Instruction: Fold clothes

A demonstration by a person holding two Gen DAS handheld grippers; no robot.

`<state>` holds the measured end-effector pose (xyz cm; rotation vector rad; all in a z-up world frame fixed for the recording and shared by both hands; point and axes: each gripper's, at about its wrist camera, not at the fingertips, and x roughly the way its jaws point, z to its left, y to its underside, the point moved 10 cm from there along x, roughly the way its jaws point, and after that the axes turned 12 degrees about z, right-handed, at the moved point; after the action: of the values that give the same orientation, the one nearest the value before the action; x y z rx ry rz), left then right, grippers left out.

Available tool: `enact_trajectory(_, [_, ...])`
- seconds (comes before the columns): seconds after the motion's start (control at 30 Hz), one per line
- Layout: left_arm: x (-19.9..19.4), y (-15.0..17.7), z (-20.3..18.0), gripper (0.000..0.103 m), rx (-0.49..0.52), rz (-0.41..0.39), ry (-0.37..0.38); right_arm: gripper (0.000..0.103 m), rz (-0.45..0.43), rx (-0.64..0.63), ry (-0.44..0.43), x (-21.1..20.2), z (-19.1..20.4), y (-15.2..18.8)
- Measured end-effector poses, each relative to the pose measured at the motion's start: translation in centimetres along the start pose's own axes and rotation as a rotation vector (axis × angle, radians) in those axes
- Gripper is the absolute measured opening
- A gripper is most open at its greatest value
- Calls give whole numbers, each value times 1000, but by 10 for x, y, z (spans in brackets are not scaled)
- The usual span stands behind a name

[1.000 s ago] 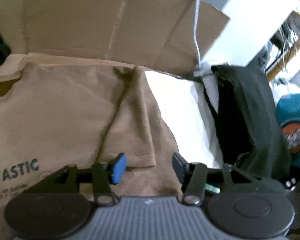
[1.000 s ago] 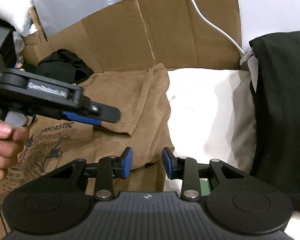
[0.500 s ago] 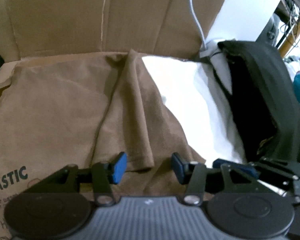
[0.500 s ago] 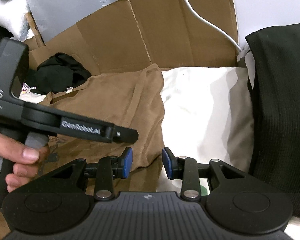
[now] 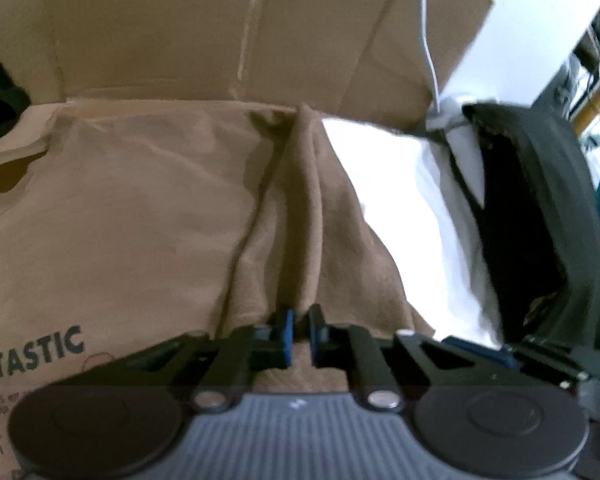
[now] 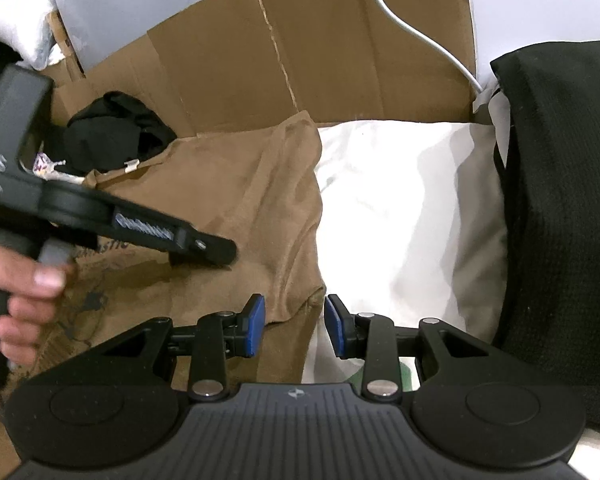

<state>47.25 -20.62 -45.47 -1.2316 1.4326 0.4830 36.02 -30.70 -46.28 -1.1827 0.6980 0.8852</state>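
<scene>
1. Closing on cloth: left gripper [image 5: 299,334] has its jaws coming together w/ a raised ridge of the brown shirt [image 5: 148,216] between the blue pads; pads look pressed on the fabric, only a thin gap left.
2. Brown shirt lies spread on flattened cardboard [image 5: 228,28], printed side up; lettering shows at the lower left of the left wrist view. A long crease runs from the far edge down to the left jaws.
3. Right gripper [image 6: 295,330] hangs just over the shirt's near right corner, fingers apart, nothing clamped; the corner sits btwn/below the pads, contact unclear.
4. White pillow [image 6: 400,208] lies just beside the shirt on its right, shirt edge overlapping it.
5. Black cloth [image 6: 560,200] is piled on the pillow's right side.
6. In the right wrist view, the left gripper [image 6: 204,250] shows from the side, tip down on the shirt, held by a hand [image 6: 18,288] at the left edge.
7. Small black bundle [image 6: 116,136] sits at far left by the cardboard; white cable [image 6: 416,36] runs down the cardboard.
</scene>
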Motion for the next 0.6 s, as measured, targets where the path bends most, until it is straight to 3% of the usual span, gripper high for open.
enact_trajectory(0.4, [-49,-24,57,8,-152,-111,74,37,-15,-27,42,-2,2,-1])
enact_trajectory(0.6, [-57,-28,72,6,-219,-157,139,37,-58,-25,22,-17,9,-26])
